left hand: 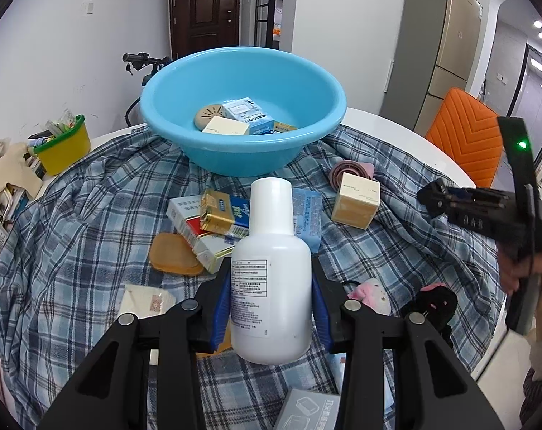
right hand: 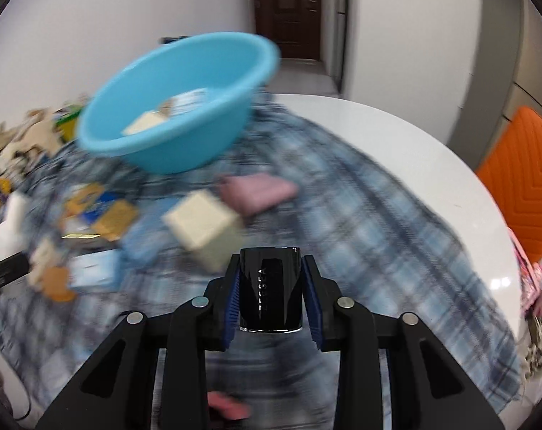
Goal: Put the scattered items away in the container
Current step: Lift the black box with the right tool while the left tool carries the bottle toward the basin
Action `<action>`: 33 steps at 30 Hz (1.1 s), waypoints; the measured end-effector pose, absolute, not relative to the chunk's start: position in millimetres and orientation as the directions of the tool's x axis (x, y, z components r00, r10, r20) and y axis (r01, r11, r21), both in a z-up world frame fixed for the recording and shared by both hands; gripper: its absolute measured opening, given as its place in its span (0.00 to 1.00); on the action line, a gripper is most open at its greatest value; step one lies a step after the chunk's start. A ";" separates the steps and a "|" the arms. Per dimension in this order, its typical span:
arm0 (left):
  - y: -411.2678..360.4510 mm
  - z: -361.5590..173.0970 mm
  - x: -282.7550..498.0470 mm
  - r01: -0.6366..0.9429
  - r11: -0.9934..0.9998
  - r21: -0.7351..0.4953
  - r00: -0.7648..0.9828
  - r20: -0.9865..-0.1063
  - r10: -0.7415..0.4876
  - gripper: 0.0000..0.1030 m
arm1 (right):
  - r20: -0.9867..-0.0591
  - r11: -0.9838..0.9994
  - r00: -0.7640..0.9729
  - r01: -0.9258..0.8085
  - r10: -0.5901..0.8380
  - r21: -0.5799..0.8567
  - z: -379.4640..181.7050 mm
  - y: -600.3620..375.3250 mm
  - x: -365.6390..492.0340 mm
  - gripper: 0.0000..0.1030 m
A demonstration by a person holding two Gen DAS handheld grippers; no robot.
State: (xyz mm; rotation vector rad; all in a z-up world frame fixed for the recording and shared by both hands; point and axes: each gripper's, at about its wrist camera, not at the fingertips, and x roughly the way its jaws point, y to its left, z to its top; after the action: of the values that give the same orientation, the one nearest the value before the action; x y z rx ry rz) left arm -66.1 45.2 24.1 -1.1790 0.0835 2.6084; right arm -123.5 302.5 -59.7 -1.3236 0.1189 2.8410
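White plastic bottle [left hand: 271, 272], tall cap, printed label down its side, clamped upright between the blue pads [left hand: 223, 304] of the left gripper [left hand: 271, 304], jaws closed tight on its body. Held above the blue plaid cloth [left hand: 73, 233], short of the light-blue basin [left hand: 242, 107]. Inside the basin: a blue-and-white carton [left hand: 249, 116], a cream box [left hand: 226, 127], a round tan disc [left hand: 211, 114] (half hidden behind the boxes), a yellow-labelled item cut off by the rim.

Small glossy black jar [right hand: 270, 288], pale lettering unreadable, pinched between the blue pads of the right gripper [right hand: 271, 294], jaws closed onto it, lifted off the cloth. Everything beyond it smeared by motion.

Scattered on the cloth: a cream cube box [left hand: 356, 200], a pink rolled belt [left hand: 346, 172] behind it, a yellow-and-blue pack [left hand: 224, 215] on a red-and-white carton [left hand: 195, 229], an orange oval piece [left hand: 174, 254], a pink plush [left hand: 371, 294], a black item [left hand: 432, 301] hard to identify. Grey box [left hand: 306, 408] cropped at the bottom edge. Yellow tub [left hand: 63, 147] on the white table [right hand: 396, 136], orange chair [left hand: 468, 136] beyond.
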 end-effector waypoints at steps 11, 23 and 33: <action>18.7 27.9 -52.7 -0.227 -0.972 -0.063 -0.645 -0.738 0.199 0.40 | -0.814 -0.995 -0.573 0.072 -0.093 0.063 -100.5 228.1 -136.3 0.28; 16.0 21.7 -57.8 -0.224 -0.972 -0.077 -0.631 -0.748 0.205 0.40 | -0.837 -0.996 -0.541 0.059 -0.083 0.060 -118.1 234.2 -140.1 0.28; 15.9 21.2 -58.1 -0.213 -0.973 -0.087 -0.640 -0.740 0.207 0.40 | -0.727 -0.999 -0.686 0.012 -0.036 0.038 -72.3 230.2 -102.7 0.28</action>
State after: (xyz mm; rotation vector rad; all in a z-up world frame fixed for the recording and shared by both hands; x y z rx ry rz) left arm -58.1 15.9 21.2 -1.1954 0.0123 2.6522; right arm -102.7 230.2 -72.3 -1.2551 0.0479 2.9086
